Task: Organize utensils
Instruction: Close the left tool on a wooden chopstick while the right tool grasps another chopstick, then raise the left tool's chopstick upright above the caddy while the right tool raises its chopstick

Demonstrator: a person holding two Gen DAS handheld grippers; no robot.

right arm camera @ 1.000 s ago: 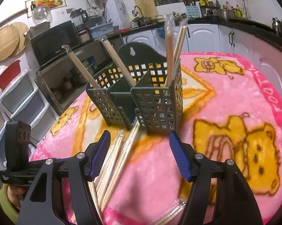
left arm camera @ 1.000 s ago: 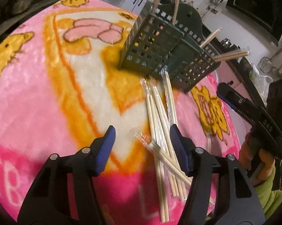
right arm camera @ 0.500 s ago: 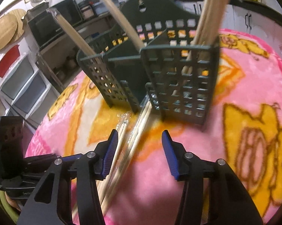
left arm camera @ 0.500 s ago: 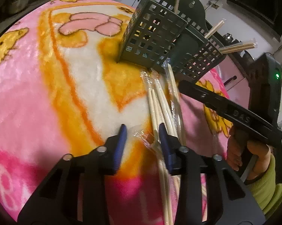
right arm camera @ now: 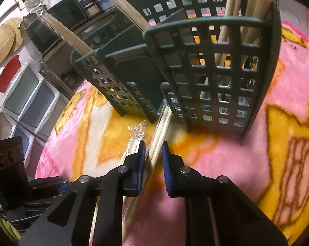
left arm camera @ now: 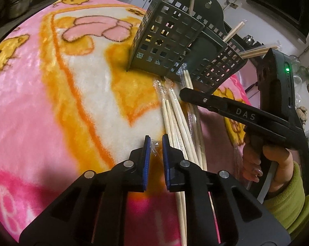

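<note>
Left gripper low, jaws nearly closed. Right gripper low, jaws narrowed; right hand grips handle.

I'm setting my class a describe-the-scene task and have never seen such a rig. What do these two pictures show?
There is no robot. A person holds one gripper in each hand, and each has a fisheye camera looking along its blue-padded jaws. One picture comes from the left gripper, the other from the right gripper. On a pink cartoon blanket stands a dark green holder containing standing chopsticks. Loose wrapped chopsticks lie before it. The right jaws are closed around a wrapped pair. The left jaws nearly meet at a wrapper end, but the grip is unclear.
</note>
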